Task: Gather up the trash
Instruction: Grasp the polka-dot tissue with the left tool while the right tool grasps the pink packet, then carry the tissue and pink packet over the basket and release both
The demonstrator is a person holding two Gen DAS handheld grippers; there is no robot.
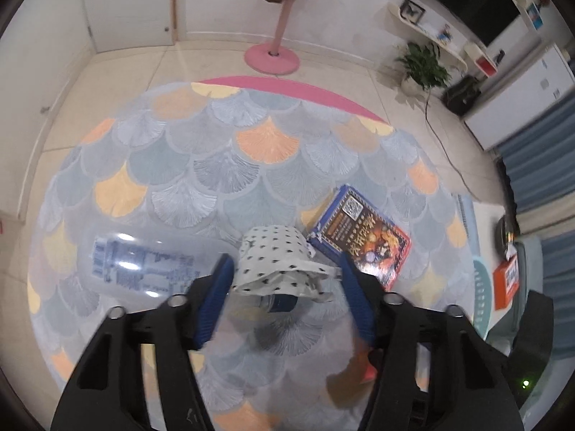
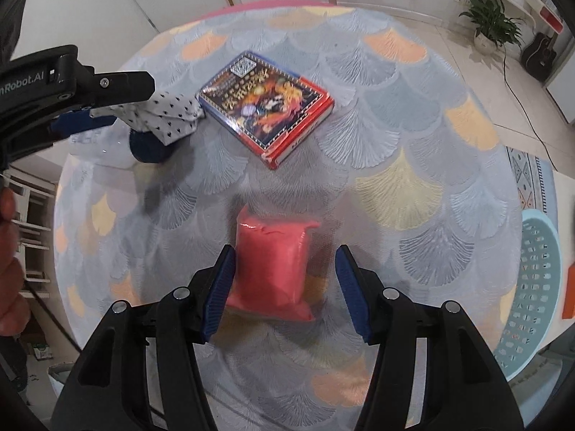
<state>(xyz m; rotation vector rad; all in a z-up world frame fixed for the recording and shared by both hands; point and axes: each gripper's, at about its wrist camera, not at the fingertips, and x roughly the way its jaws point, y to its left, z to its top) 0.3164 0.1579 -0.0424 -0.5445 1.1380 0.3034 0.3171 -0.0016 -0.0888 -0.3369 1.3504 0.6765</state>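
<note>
Right wrist view puts the pink pouch (image 2: 273, 269) on the patterned rug (image 2: 395, 186), between my right tool's (image 2: 284, 283) open jaws, apparently unpinched. It looks soft and light; I'd squeeze its middle. Left wrist view has my left tool (image 1: 284, 291) open around crumpled dotted paper (image 1: 280, 262), flimsy, beside a clear bottle (image 1: 143, 269) and a book (image 1: 363, 237).

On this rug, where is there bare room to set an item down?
Free: the wide rug stretch beyond the clear bottle toward the pink stand base, and right of the red pouch toward the basket. Crowded: bottle, spotted wrapper and book bunch together.
</note>
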